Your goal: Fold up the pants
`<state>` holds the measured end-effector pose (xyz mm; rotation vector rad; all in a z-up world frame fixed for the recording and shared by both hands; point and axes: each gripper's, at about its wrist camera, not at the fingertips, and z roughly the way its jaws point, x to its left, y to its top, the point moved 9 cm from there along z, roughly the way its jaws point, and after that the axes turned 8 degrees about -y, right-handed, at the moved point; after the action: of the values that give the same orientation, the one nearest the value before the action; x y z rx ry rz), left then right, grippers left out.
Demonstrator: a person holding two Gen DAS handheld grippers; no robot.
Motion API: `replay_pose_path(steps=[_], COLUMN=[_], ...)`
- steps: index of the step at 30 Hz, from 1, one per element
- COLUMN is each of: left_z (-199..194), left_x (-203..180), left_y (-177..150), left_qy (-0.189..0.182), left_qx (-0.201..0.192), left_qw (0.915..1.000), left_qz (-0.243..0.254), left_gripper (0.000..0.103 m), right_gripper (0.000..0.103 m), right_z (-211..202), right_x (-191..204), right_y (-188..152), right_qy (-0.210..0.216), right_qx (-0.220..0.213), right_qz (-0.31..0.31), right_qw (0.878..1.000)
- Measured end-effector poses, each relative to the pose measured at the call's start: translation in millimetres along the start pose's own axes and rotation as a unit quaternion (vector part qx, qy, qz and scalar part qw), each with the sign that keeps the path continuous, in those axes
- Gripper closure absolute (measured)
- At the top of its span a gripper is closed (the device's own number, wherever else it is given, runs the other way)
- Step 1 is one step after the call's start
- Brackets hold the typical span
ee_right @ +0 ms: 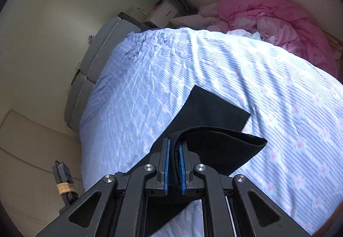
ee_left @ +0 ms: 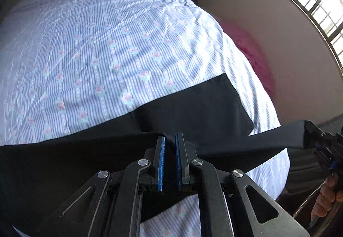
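Folding is under way on a bed (ee_left: 85,48) covered by a blue-and-white striped sheet with small pink roses. Black pants (ee_left: 193,104) lie across the near part of the bed, and both grippers have hold of one edge of the cloth.

From the left wrist view, the left gripper (ee_left: 169,142) has its blue-padded fingers pinched nearly together on a raised ridge of the black fabric. The cloth stretches taut from there to the right gripper (ee_left: 310,132), seen at the right edge of that view, where a person's hand (ee_left: 328,198) grips its handle. Beyond the lifted edge, another layer of the pants lies flat on the sheet, ending in a square corner.

From the right wrist view, the right gripper (ee_right: 174,149) is likewise clamped nearly shut on a thick folded hem of the pants (ee_right: 216,108). The lifted flap curls up off the bed, while a flat black panel rests on the sheet beyond it.

A heap of pink bedding (ee_right: 278,20) sits at the far side of the bed, well apart from the pants.

By my judgement, the task is partway along: one end is gripped and raised, seemingly ready to be carried over the flat part. Laying it down, squaring the edges and any further folds appear still to be done.
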<state>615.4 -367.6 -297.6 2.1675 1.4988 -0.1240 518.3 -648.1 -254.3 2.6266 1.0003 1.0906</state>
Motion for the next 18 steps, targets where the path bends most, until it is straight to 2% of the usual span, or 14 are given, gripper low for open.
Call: replay_pose_path(steps=[3, 9, 13, 14, 15, 16, 17, 18], left_z=[31.2, 88.1, 110.0, 113.3, 113.9, 111.2, 107.5, 102.9], left_x=[14.3, 33.0, 41.2, 41.1, 37.6, 28.9, 19.3, 7.4], left_y=[18.6, 35.7, 41.4, 43.7, 48.1, 54.7, 60.8, 67.1], left_qy=[0.019, 0.048, 0.070, 0.076, 0.078, 0.074, 0.070, 0.064], left_qx=[0.021, 0.062, 0.083, 0.088, 0.083, 0.070, 0.057, 0.043], left_qw=[0.9996, 0.9962, 0.9920, 0.9911, 0.9918, 0.9938, 0.9954, 0.9968], left_qz=[-0.010, -0.038, -0.064, -0.066, -0.059, -0.045, -0.034, -0.022], left_gripper=[0.092, 0.092, 0.090, 0.084, 0.076, 0.056, 0.038, 0.034], right_gripper=[0.093, 0.094, 0.093, 0.092, 0.085, 0.077, 0.061, 0.054], right_z=[51.2, 128.3, 157.1, 160.2, 159.4, 156.6, 152.3, 145.0], right_x=[1.9, -21.0, -26.8, -27.1, -28.2, -31.7, -35.7, -39.3], right_y=[33.9, 53.9, 67.2, 68.2, 69.6, 72.6, 76.6, 80.5], right_qy=[0.000, -0.022, -0.033, -0.035, -0.048, -0.072, -0.091, -0.106], right_qx=[0.022, 0.070, 0.085, 0.085, 0.083, 0.077, 0.067, 0.053], right_qz=[-0.009, -0.010, -0.009, -0.011, -0.015, -0.023, -0.028, -0.032], right_qw=[1.000, 0.997, 0.996, 0.996, 0.995, 0.994, 0.993, 0.992])
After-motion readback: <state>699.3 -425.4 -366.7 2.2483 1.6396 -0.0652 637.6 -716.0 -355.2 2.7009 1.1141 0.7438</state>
